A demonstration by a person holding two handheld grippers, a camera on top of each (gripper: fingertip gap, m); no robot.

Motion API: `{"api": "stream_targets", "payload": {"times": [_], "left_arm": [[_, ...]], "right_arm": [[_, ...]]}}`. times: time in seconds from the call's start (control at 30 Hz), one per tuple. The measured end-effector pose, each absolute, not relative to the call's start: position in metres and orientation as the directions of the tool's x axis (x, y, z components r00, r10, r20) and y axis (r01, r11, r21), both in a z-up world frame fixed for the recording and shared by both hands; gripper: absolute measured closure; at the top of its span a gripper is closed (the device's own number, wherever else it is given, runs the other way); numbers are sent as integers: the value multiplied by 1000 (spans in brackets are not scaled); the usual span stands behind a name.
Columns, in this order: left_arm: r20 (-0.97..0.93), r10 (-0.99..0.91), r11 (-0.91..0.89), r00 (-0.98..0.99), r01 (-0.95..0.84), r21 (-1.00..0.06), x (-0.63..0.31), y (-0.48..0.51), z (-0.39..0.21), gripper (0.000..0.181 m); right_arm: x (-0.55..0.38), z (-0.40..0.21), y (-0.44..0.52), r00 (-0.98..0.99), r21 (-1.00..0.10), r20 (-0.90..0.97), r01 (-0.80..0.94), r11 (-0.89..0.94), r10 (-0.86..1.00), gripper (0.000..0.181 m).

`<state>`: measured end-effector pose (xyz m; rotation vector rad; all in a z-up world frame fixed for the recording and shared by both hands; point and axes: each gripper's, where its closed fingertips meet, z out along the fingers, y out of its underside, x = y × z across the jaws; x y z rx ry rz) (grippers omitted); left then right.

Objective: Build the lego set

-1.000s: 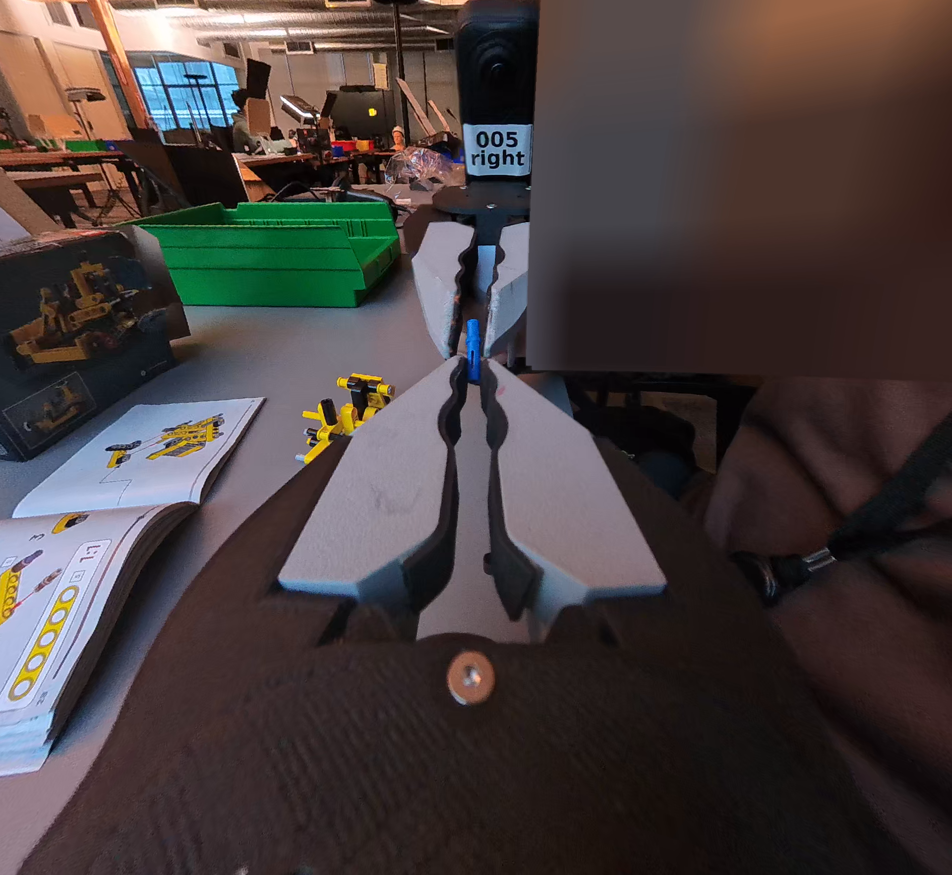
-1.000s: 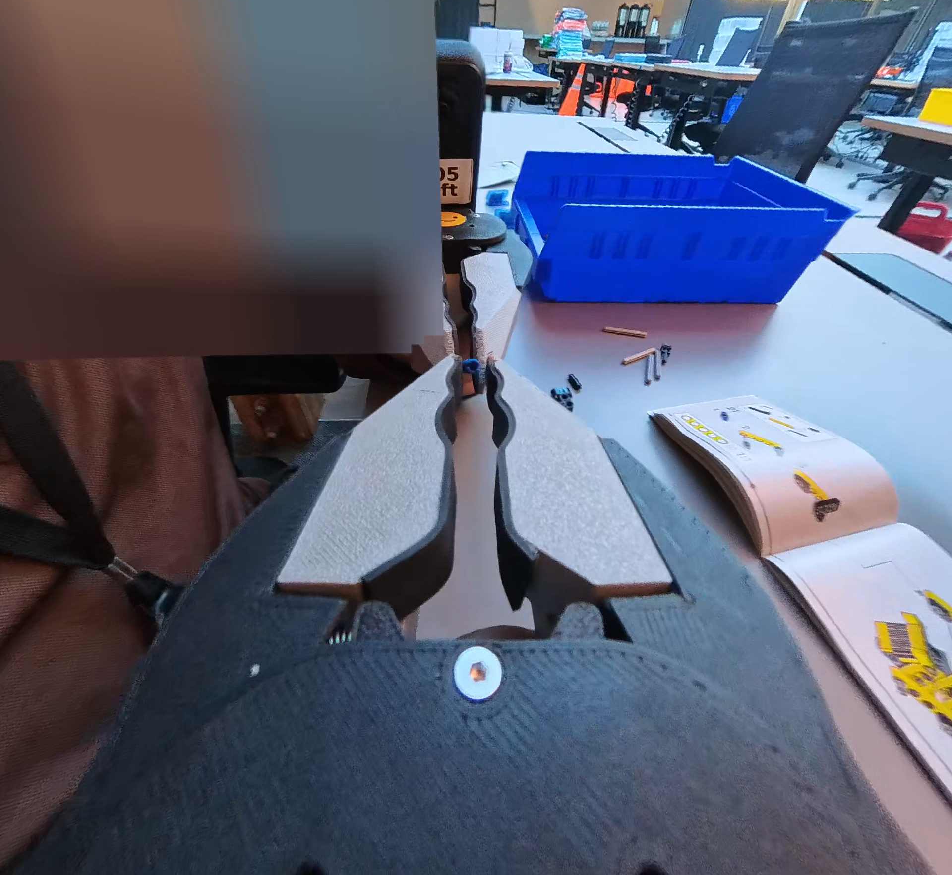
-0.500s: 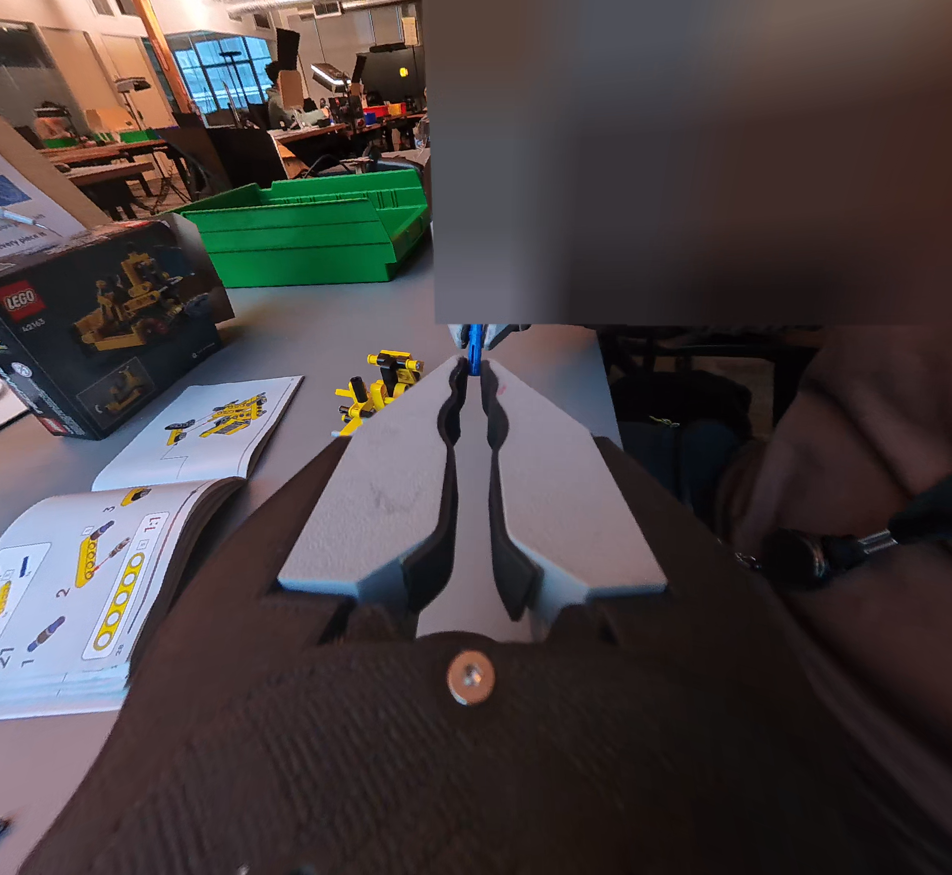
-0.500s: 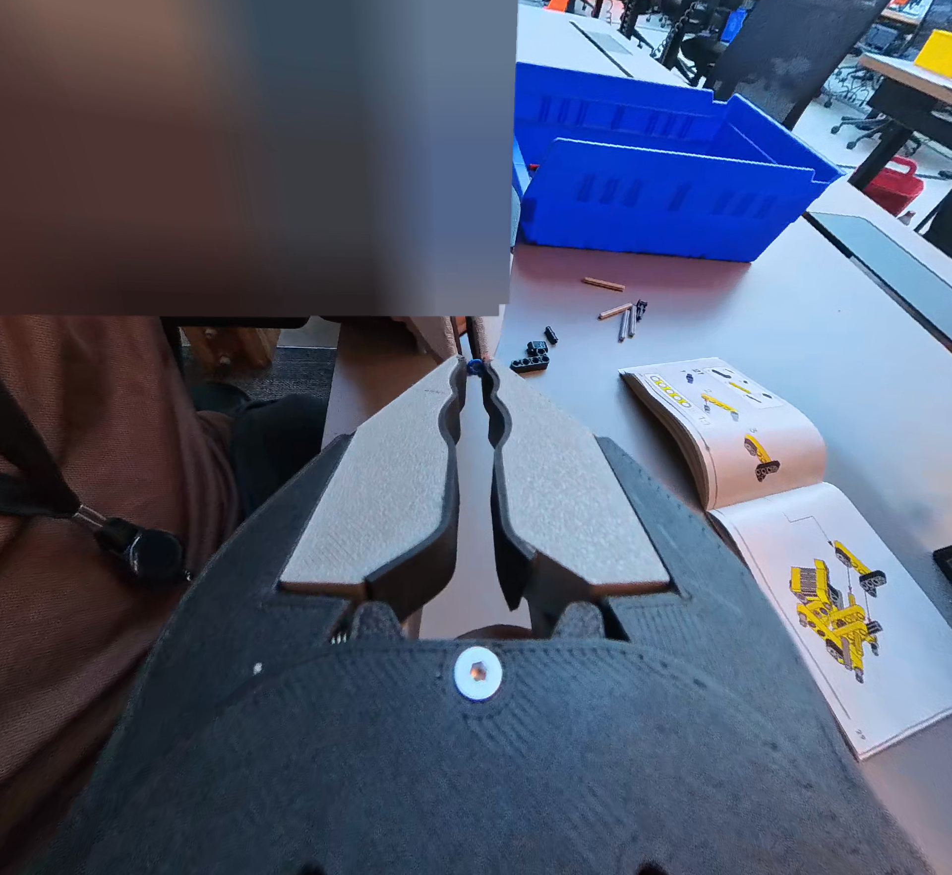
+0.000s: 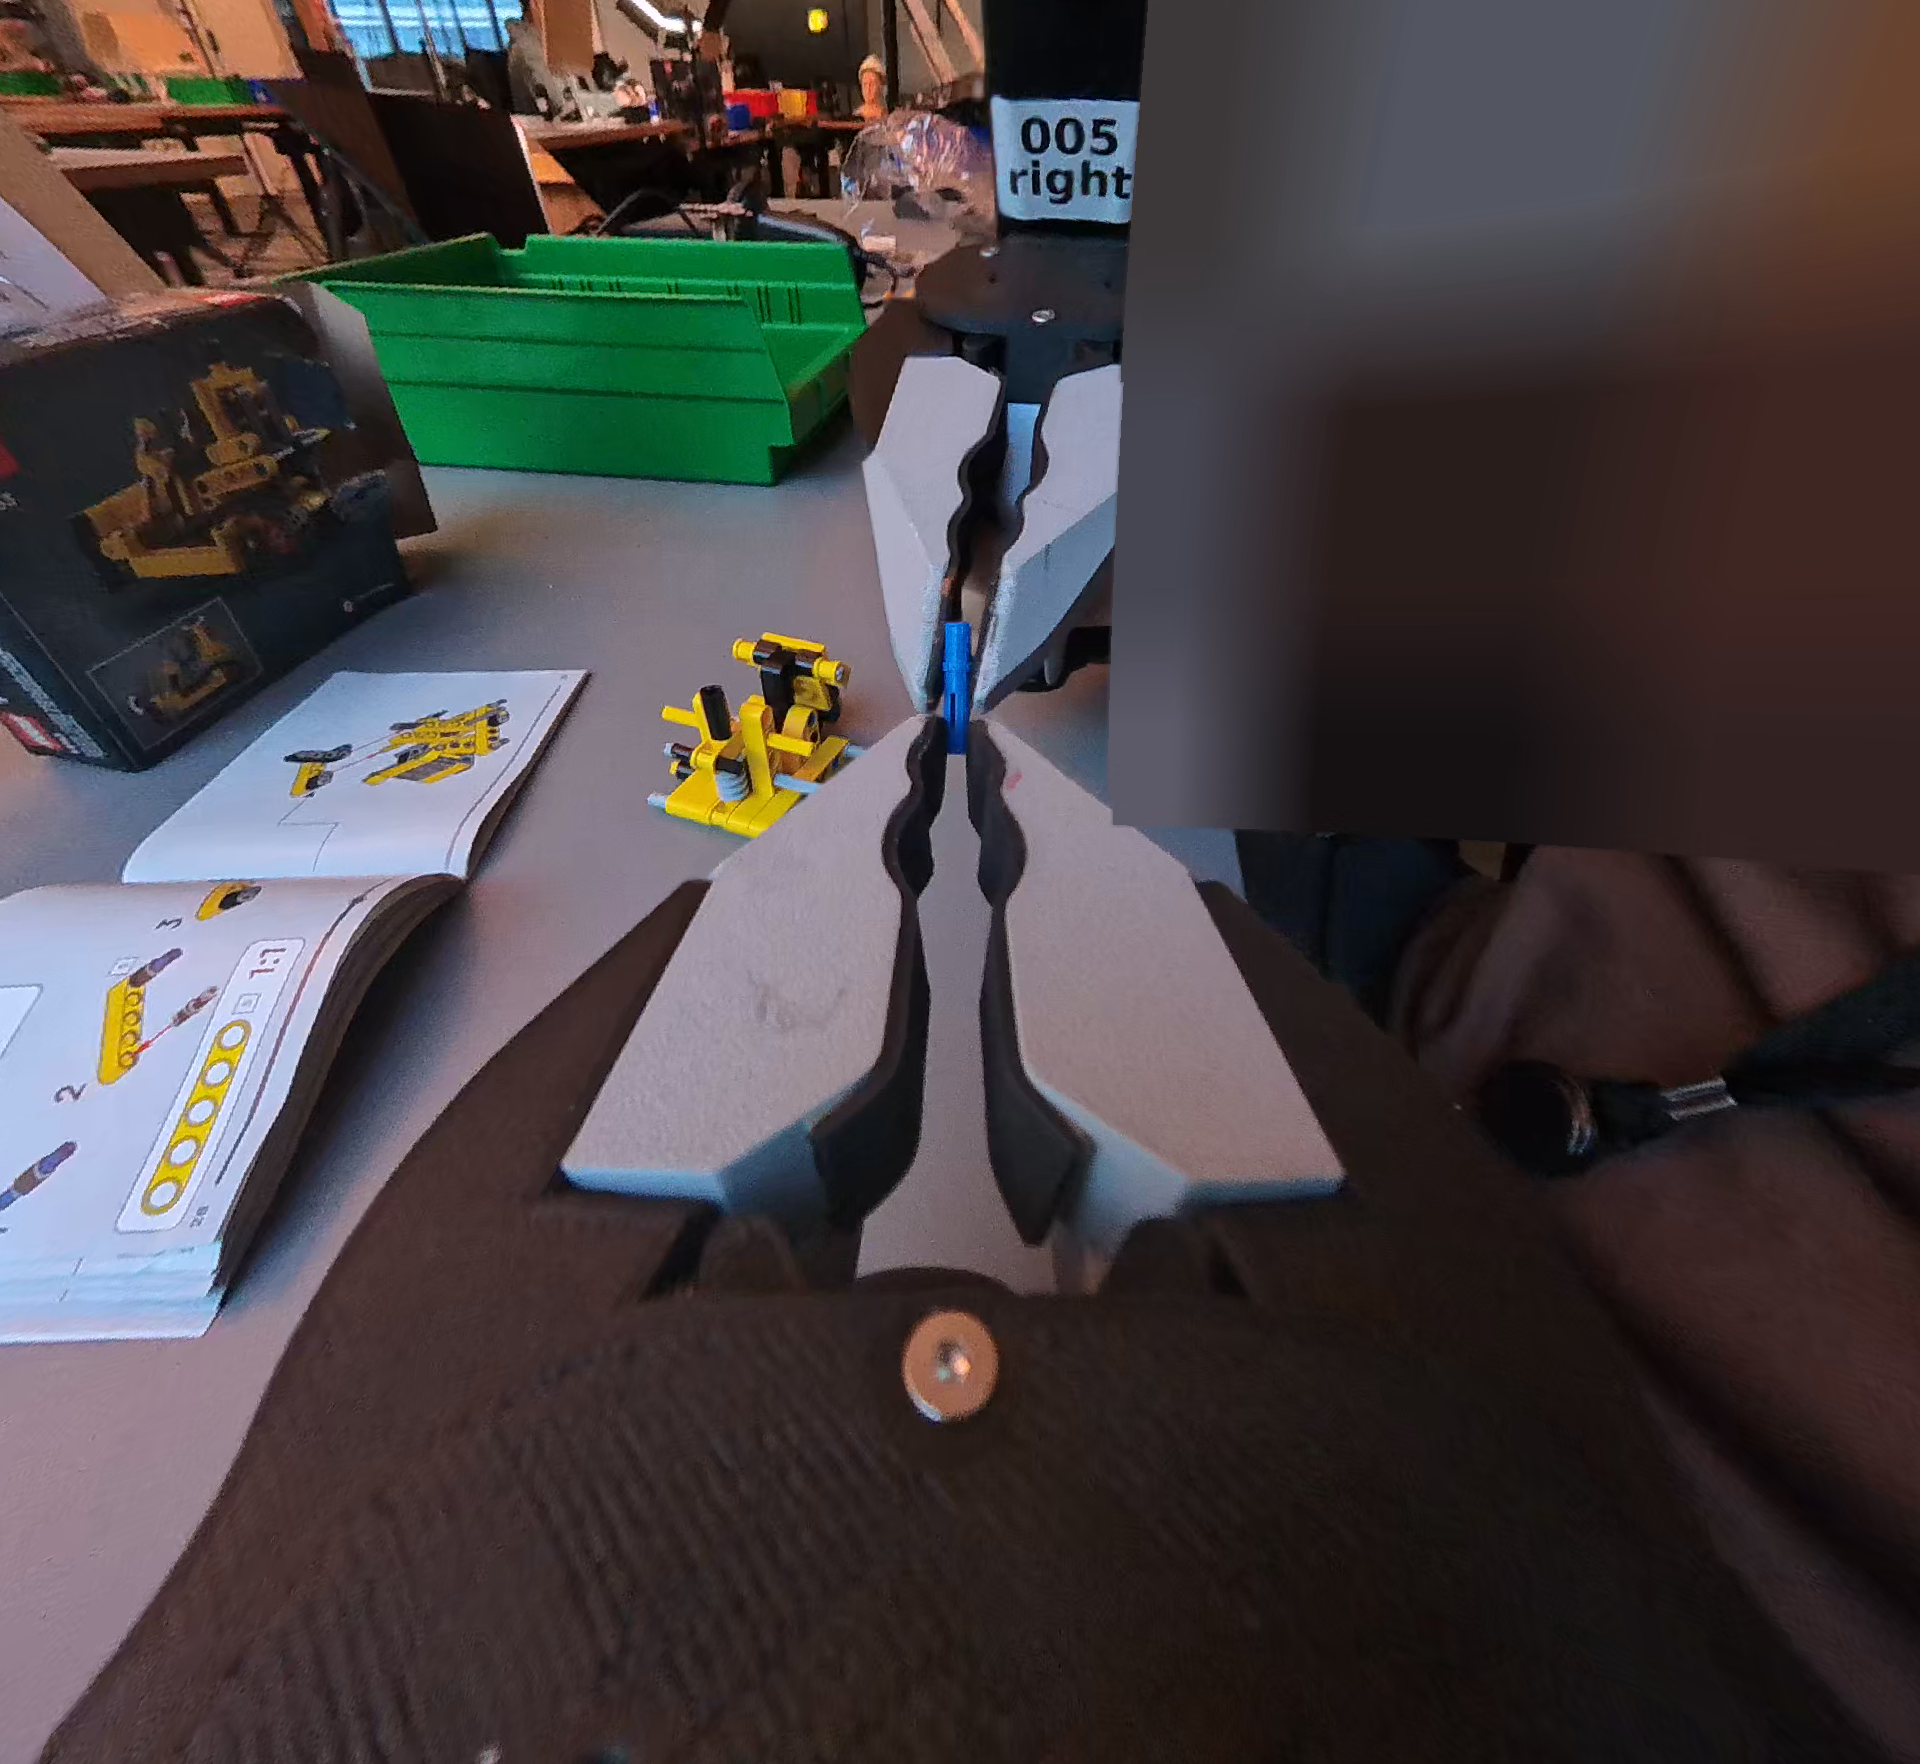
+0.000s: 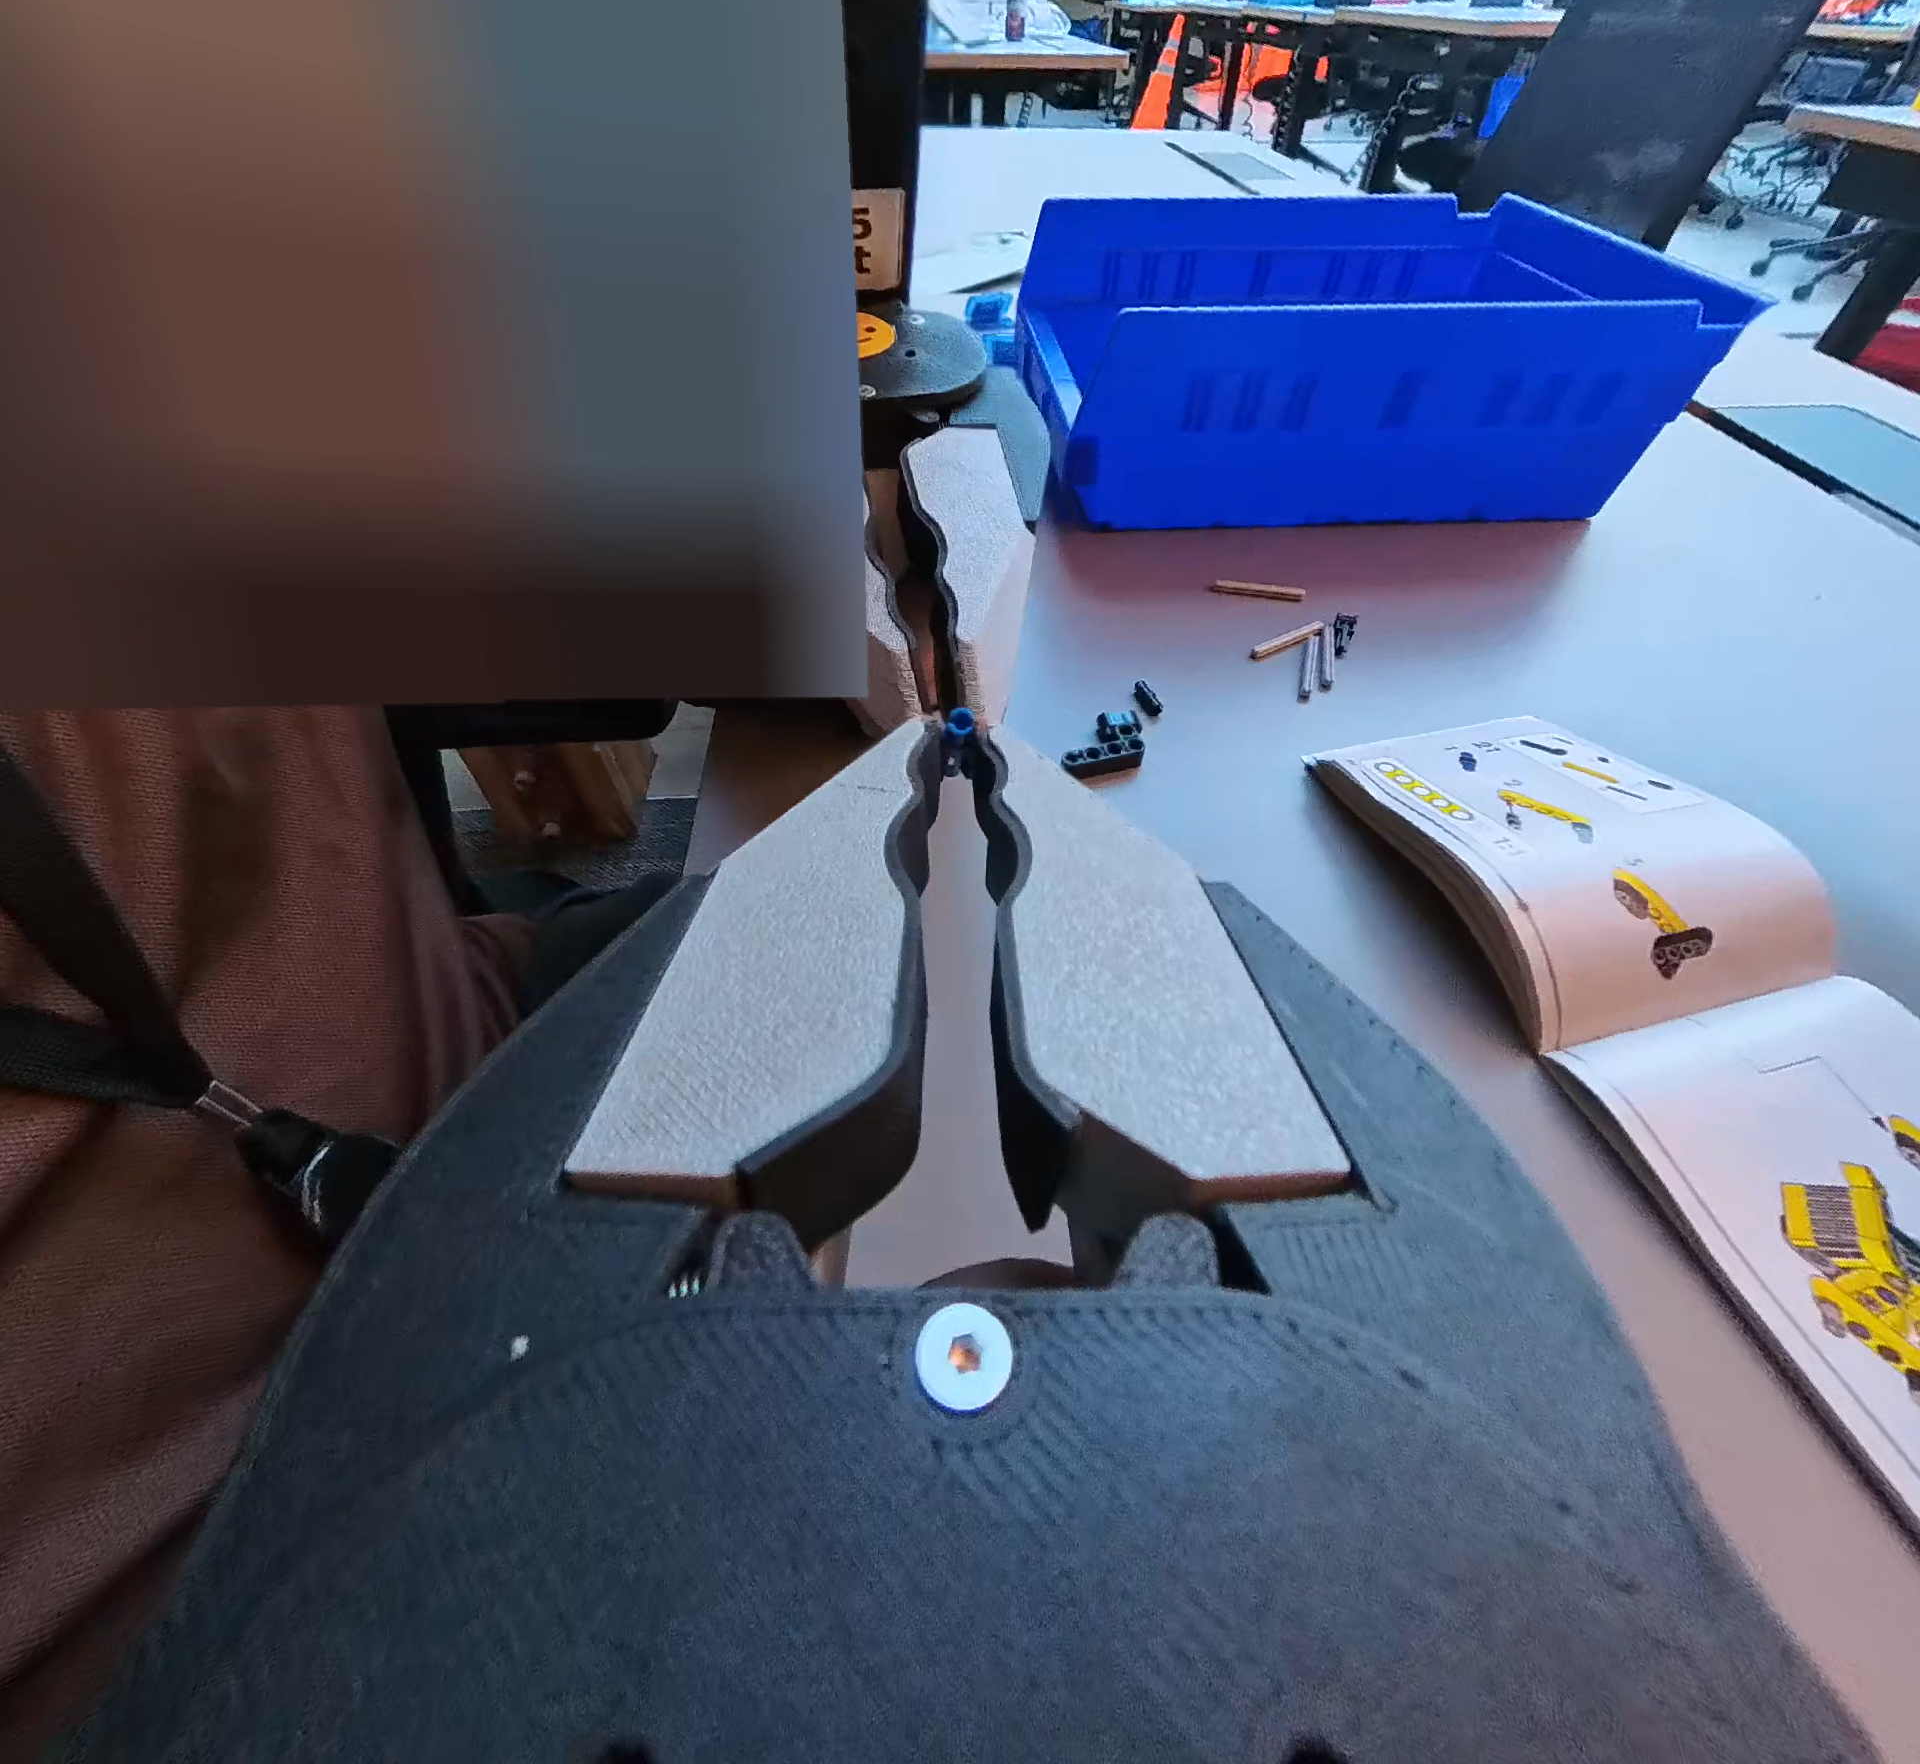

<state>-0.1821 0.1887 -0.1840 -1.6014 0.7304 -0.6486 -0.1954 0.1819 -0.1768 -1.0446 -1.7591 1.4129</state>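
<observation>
My left gripper [image 5: 948, 746] and my right gripper [image 6: 958, 748] meet tip to tip above the table's near edge. A small blue pin [image 5: 956, 675] stands upright between both pairs of tips; it also shows in the right wrist view [image 6: 958, 722]. Both grippers are shut on it, the right gripper [image 5: 951, 701] on its upper part and the left on its lower end. A small yellow and black partial build [image 5: 756, 748] sits on the grey table [image 5: 623, 571], just left of the tips. Loose black pieces [image 6: 1107, 748] and thin axles [image 6: 1299, 644] lie on the table.
An open instruction booklet [image 5: 353, 779] lies at the left, seen also in the right wrist view [image 6: 1621, 893]. A dark set box [image 5: 177, 509] and a green bin [image 5: 592, 364] stand behind it. A blue bin [image 6: 1351, 405] stands far right. A person's sleeve [image 6: 208, 935] is close. My two grippers' fingertips are within a few centimetres of each other.
Both views swung aside half a second ago and have swung back. The two grippers stayed tip to tip with the blue pin between them throughout.
</observation>
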Motion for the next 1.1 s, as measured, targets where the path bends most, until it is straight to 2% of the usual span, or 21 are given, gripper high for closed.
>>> {"api": "stream_targets", "payload": {"times": [0.2,0.3,0.4,0.47,0.63,0.73,1.1], "left_arm": [[-30,-726,-88,688,-137,-987,-185,193,-185,180],[10,-708,-83,706,-68,-994,-186,198,-178,179],[-159,-648,13,745,-198,-980,-187,199,-180,179],[-240,-591,49,770,-263,-964,-193,202,-179,178],[-303,-508,105,806,-292,-951,-205,202,-169,181],[-335,-478,114,812,-321,-940,-205,204,-169,174],[-394,-430,127,812,-378,-917,-204,206,-169,175]], "right_arm": [[-197,-176,187,-466,-982,-62,186,29,882,179],[-197,-172,191,-475,-982,-144,178,-66,868,179],[-199,-172,194,-457,-973,-208,190,-133,865,179],[-201,-171,199,-418,-954,-284,213,-211,863,179],[-203,-159,213,-352,-868,-497,182,-463,793,180],[-203,-156,218,-349,-815,-574,160,-557,741,180],[-210,-160,209,-341,-750,-651,156,-642,678,180]]}}
